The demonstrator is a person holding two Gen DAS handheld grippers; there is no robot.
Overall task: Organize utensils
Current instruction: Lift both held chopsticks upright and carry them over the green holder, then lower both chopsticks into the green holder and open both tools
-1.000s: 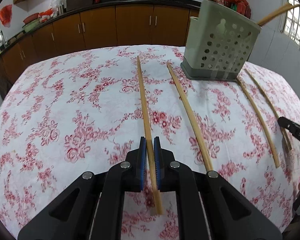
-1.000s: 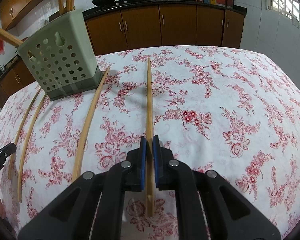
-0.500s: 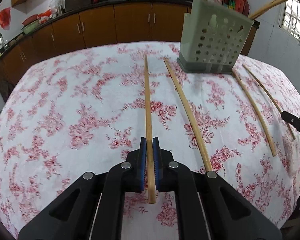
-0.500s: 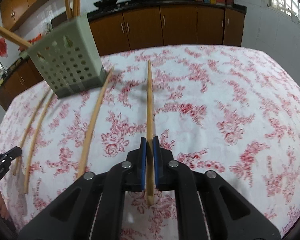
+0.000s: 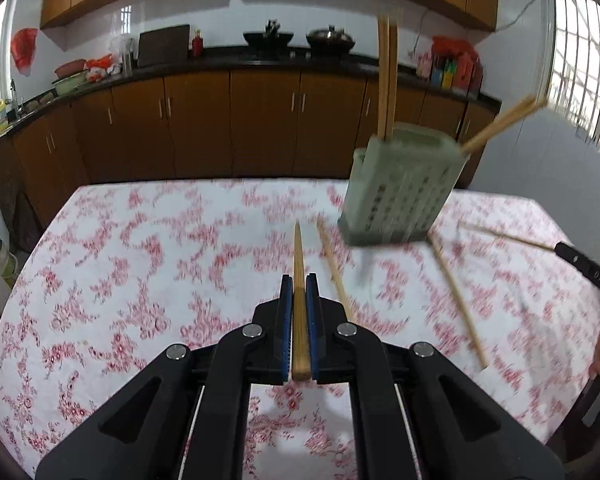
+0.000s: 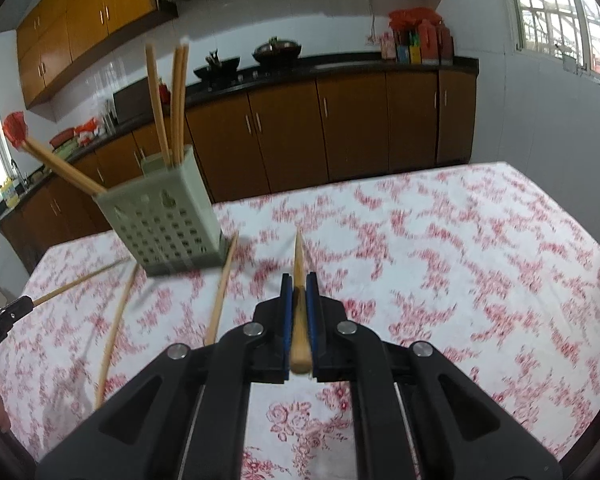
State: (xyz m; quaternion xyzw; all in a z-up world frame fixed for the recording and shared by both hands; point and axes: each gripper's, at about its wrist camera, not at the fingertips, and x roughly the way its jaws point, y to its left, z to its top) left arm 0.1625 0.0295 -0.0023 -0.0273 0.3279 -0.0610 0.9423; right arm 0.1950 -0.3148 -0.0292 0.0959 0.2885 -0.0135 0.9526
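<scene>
My left gripper is shut on a wooden chopstick that points forward, lifted off the table. My right gripper is shut on another chopstick, also raised. A green perforated utensil holder stands on the floral tablecloth and holds several chopsticks; it also shows in the right wrist view. Loose chopsticks lie on the cloth beside the holder, and they also show in the right wrist view.
The table wears a red floral cloth. Two more chopsticks lie right of the holder. The other gripper's tip shows at the right edge. Brown kitchen cabinets run behind the table.
Both grippers have lifted and tilted up, each raising its chopstick off the cloth. The view now shows more of the kitchen and is blurred by motion.
</scene>
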